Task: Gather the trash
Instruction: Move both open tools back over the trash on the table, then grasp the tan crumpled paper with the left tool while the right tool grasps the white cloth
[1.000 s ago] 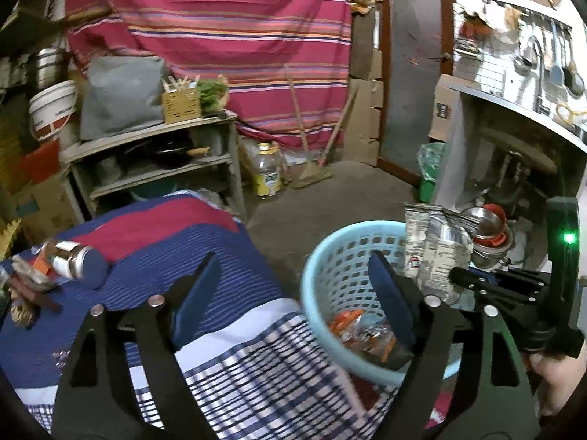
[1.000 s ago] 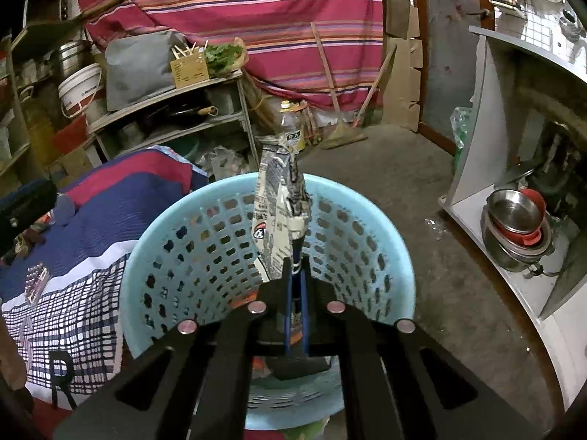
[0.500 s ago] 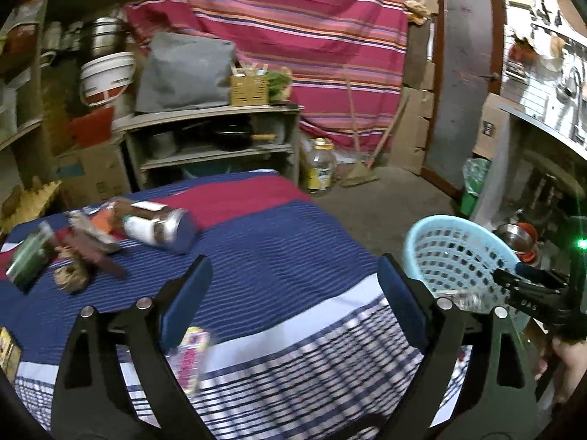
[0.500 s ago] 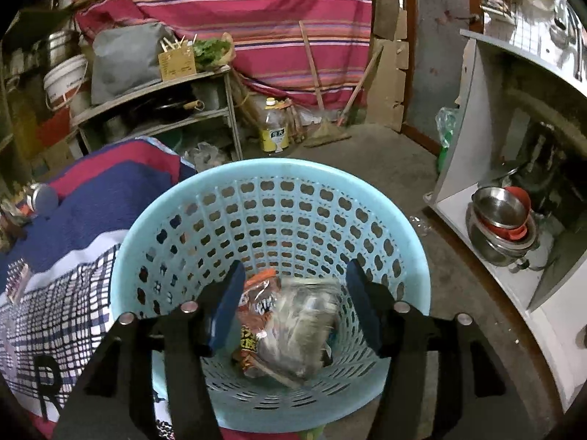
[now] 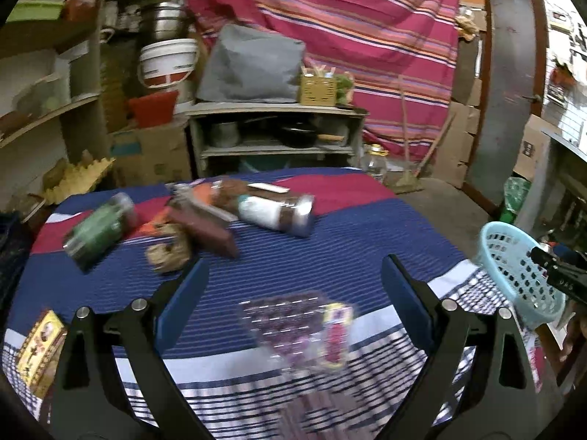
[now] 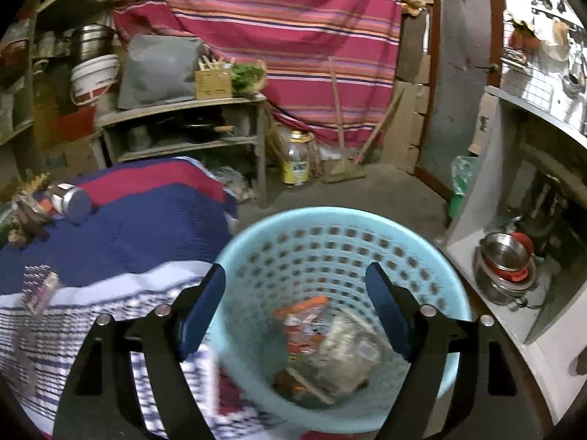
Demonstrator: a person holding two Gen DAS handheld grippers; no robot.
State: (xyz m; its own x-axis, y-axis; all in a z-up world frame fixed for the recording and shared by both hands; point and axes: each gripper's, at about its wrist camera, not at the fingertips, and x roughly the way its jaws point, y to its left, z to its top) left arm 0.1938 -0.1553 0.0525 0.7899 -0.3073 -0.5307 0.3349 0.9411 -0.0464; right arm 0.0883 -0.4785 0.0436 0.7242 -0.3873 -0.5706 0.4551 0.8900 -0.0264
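Note:
My left gripper (image 5: 293, 267) hangs open over the cloth-covered table (image 5: 367, 227), with nothing between its fingers. Just below it lies a clear blister pack with a red label (image 5: 304, 322). Farther back lie a silver-lidded jar (image 5: 275, 214), a brown packet (image 5: 205, 231), a green bottle (image 5: 99, 231) and, near left, a yellow box (image 5: 36, 348). My right gripper (image 6: 295, 271) hovers over the light blue basket (image 6: 330, 242), its jaws opening and empty. Inside the basket rest a grey packet (image 6: 345, 355) and an orange wrapper (image 6: 301, 322). The basket (image 5: 513, 267) also shows at the right of the left wrist view.
A grey shelf unit (image 5: 275, 128) with pans stands behind the table. On the floor by the striped curtain are an oil bottle (image 6: 295, 161) and a broom (image 6: 343, 168). A white cabinet holding steel bowls (image 6: 506, 256) stands right of the basket.
My right gripper opened and the grey packet dropped into the basket; the gripper drew back a little. My left gripper swung left, from the basket to over the table.

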